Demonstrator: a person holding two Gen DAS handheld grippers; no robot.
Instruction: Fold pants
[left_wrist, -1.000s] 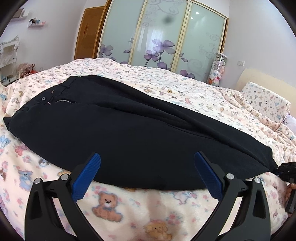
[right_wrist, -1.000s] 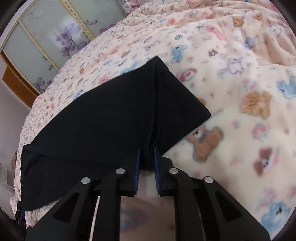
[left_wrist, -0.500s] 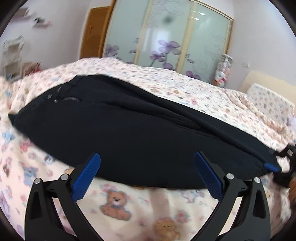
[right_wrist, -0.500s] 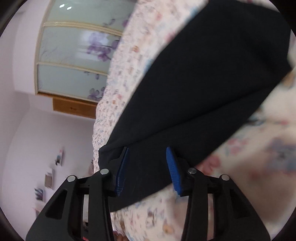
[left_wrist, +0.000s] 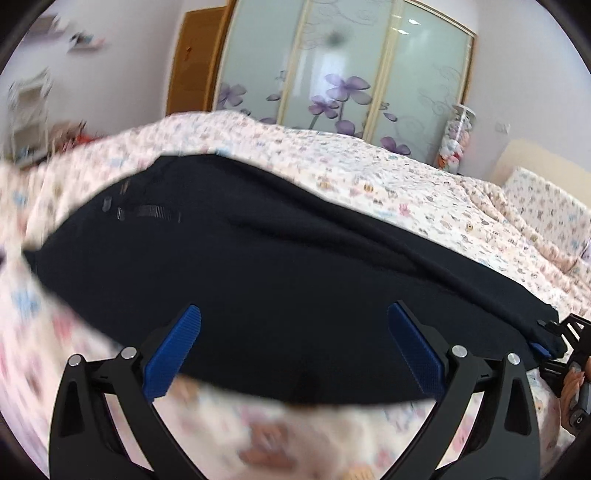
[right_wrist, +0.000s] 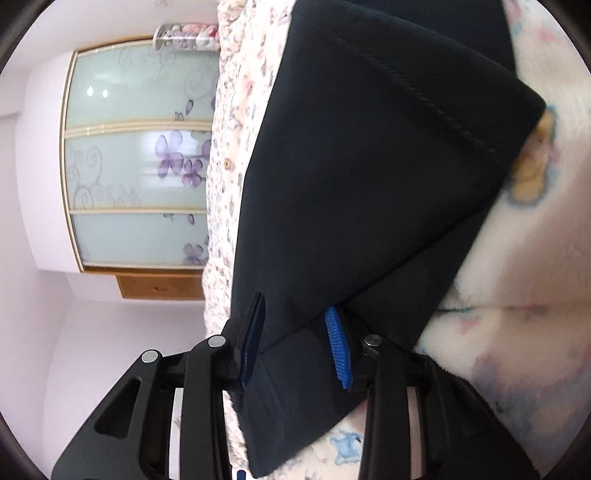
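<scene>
right gripper has rolled sideways, jaws now parted around the pants hem, seemingly regripping; left gripper stays wide apart.

I see dark navy pants stretched lengthwise across the bed, waistband with button and zipper at the far left, legs stacked together, stitched hem end at the near right.

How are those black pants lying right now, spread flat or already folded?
Folded once lengthwise, it seems: the pants lie as one long dark strip on the bed, and two cuff layers are stacked at the hem end. No crosswise fold yet.
</scene>
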